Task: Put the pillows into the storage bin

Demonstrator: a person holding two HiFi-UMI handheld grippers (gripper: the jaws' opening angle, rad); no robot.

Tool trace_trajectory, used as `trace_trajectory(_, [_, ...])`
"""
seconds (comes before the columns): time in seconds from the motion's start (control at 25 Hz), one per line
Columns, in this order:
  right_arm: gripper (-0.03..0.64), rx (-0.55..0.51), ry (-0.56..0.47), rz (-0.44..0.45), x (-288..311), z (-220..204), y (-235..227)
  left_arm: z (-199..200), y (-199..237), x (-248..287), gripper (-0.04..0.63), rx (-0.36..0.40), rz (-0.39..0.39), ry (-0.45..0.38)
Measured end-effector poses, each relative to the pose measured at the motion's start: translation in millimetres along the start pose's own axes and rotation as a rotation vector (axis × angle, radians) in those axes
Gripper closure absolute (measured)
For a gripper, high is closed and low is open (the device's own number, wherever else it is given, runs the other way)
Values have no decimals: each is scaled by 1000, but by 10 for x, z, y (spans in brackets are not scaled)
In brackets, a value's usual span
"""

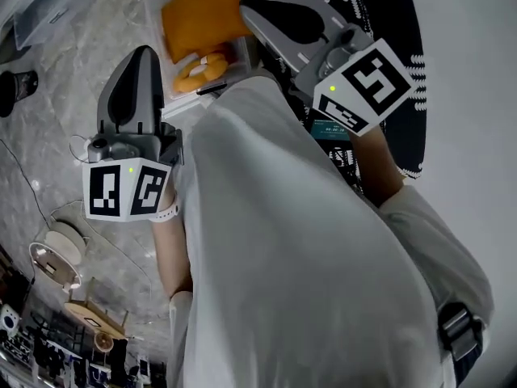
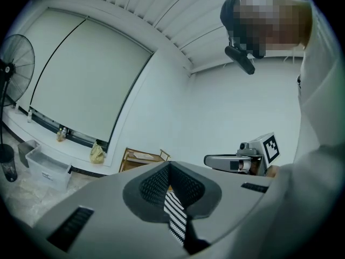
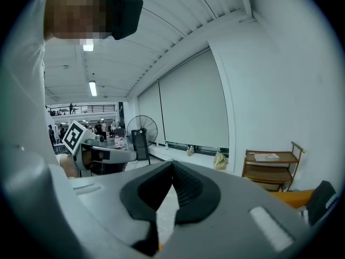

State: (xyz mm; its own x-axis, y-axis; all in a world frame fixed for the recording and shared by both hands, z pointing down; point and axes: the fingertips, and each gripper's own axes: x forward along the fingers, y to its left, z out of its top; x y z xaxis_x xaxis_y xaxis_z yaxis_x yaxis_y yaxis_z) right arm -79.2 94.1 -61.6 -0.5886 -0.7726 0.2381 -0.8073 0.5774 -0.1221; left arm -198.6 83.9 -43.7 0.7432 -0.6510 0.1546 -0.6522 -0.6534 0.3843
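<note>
The person's white shirt [image 1: 307, 257] eats most of the head view, hiding the floor [image 1: 48, 95] this side of the storage bin [image 1: 157, 35]. The orange pillow [image 1: 198, 14] in it is cut by the top edge and partly under the right gripper [image 1: 246, 6]. The striped pillow [image 1: 380, 6] right of the storage bin only peeks past the shirt, and the yellow lump [image 1: 198, 69] at the storage bin's near end is too blurry to name.

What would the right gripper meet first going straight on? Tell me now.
Nothing close: the shut grey right gripper points toward the distant low window ledge; the black standing fan stands left of that line. Depth is unclear.
</note>
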Motion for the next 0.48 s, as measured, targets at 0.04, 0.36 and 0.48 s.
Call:
trace_trajectory(0.04, [603,-1,2,3,17,-4,9,-5,-2,0,588,0,-1,0])
trace_trajectory(0.36, [603,-7,18,13,10,-52,52,-66,-34,13,588,-11,-6,-3])
trace_trajectory(0.48, [603,-10,27,11,26,-43,58,-38,-14,8,588,-14,-6,-3])
